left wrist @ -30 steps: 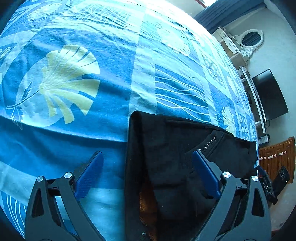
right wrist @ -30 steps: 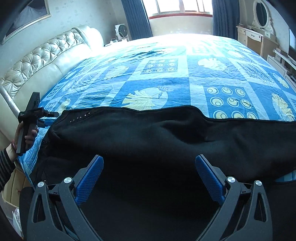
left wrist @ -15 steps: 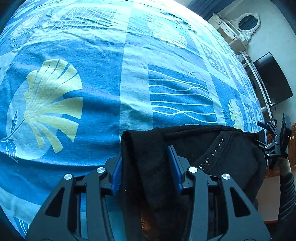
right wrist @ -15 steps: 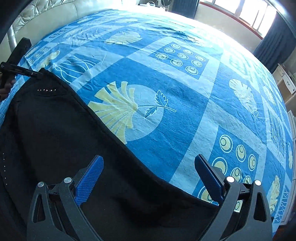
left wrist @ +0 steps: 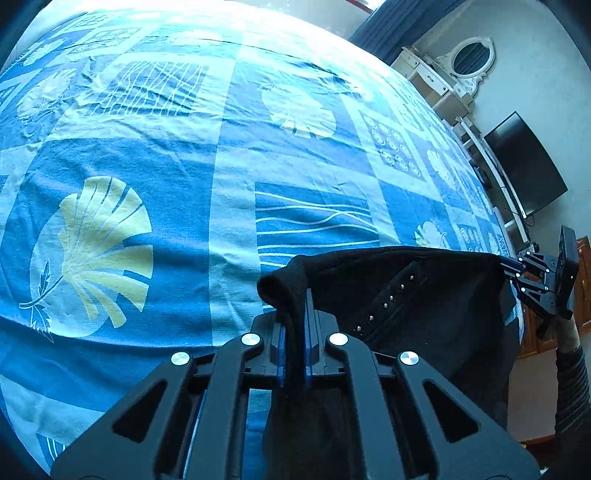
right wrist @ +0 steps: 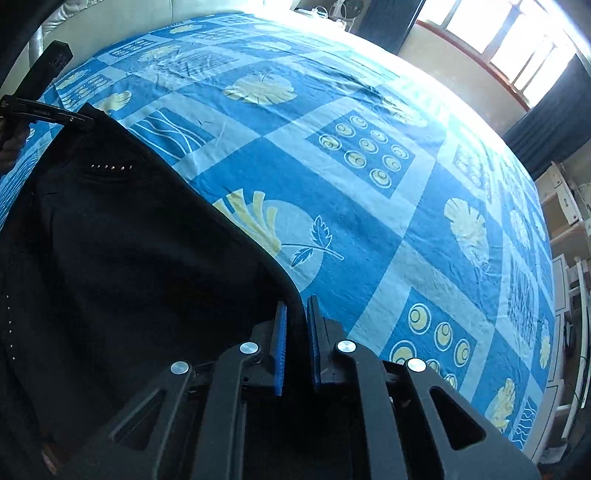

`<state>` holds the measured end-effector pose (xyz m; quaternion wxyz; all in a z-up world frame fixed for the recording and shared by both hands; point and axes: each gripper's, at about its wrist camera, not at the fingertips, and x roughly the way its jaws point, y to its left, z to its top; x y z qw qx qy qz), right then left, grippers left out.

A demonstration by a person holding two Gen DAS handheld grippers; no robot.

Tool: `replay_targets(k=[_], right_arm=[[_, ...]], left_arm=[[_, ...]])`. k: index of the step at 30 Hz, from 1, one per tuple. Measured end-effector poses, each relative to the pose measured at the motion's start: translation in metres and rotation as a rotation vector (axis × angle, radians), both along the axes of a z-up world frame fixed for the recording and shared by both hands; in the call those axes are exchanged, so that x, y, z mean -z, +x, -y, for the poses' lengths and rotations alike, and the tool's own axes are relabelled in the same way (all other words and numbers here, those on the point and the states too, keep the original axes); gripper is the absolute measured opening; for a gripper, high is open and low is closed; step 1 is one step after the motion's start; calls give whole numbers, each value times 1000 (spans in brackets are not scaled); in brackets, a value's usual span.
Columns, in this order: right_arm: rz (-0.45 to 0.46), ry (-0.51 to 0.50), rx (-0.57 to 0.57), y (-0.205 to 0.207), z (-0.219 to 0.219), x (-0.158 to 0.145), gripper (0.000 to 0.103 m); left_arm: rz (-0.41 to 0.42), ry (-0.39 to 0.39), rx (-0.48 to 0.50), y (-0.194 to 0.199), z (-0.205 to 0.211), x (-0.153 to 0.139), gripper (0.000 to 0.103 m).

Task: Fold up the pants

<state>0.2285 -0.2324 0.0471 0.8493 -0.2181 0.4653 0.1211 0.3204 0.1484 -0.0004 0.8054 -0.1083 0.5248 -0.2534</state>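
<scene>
The black pants (left wrist: 399, 295) with a row of small studs hang stretched over the near edge of the blue patterned bed (left wrist: 147, 147). My left gripper (left wrist: 294, 314) is shut on one top corner of the pants. My right gripper (right wrist: 297, 314) is shut on the other top edge of the pants (right wrist: 129, 240). In the left wrist view the right gripper (left wrist: 517, 267) shows at the far right, pinching the far corner. In the right wrist view the left gripper (right wrist: 74, 118) shows at the upper left, holding the cloth taut.
A padded cream headboard (right wrist: 110, 22) lies beyond the bed. A white dresser with an oval mirror (left wrist: 469, 59) and a dark TV (left wrist: 524, 166) stand along the wall. A window (right wrist: 517, 44) with dark curtains is at the back.
Both grippers have closed on the pants' top edge, from open a second ago, and the cloth between them is lifted and pulled taut.
</scene>
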Motion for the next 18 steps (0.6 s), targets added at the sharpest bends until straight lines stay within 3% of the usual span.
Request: replay_targets(k=[4,8,13,18], right_arm=[[122,-20,11,-46,-7,-19,10],[164,6,7,-106,-17,-15,10],[169,-23,-10,-171,-30,12,10],[94,-5,-4,-208,-34,50,10]], left_arm=[[54,-66,-10,-28,-12,-26,6],[88,-107,-2,-72,-20,-41,6],[89,-145,0,-134,-38,-42,6],[41,-160,-24,-184,-56,-19,8]])
